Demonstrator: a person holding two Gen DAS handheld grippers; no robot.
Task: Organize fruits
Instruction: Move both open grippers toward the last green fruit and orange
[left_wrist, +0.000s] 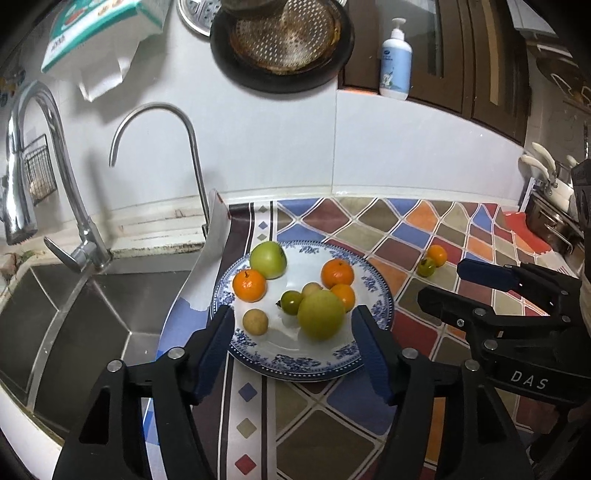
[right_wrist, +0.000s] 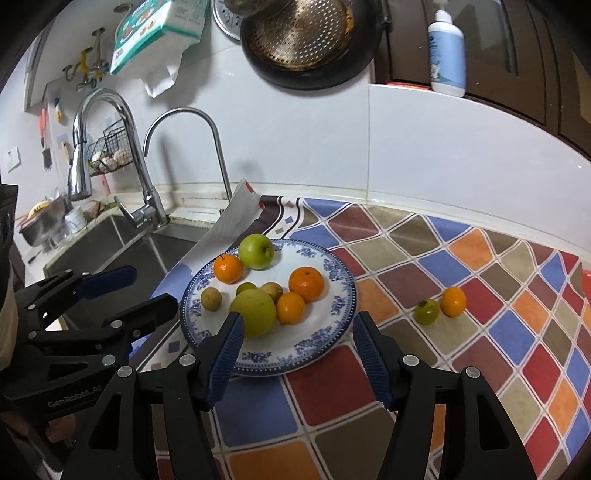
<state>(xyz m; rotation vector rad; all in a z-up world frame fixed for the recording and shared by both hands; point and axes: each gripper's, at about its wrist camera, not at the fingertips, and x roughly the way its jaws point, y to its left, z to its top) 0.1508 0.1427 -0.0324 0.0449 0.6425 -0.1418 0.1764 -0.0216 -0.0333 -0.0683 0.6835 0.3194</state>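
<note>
Fruits: eight pieces lie on a blue-and-white plate on the tiled-pattern tabletop, beside the sink.
Plate contents: green apple at 11 o'clock of the plate; one orange at 9 o'clock, touching the apple; a second orange at 1 o'clock; a third orange just below it; a large yellow-green fruit near the middle, toward 5 o'clock; a small green tomato-like fruit just left of that; a small tan fruit behind them; another small tan fruit at 7 o'clock.
Loose fruits: a small orange and a small green fruit lie touching each other on the tabletop, at 3 o'clock of the plate and well apart from it.
Left arm pose: the left claw points forward and downward over the plate's near rim.
Left claw: fingers apart, nothing between them, no pad touching fruit or plate.
Right arm pose: the right claw points forward and downward over the same near rim, close beside the left one.
Right claw: fingers apart and empty; the large yellow-green fruit shows just past its left finger, but whether they touch I cannot tell.
Side views: each claw also shows side-on in the other's camera, fingers parted.
</note>
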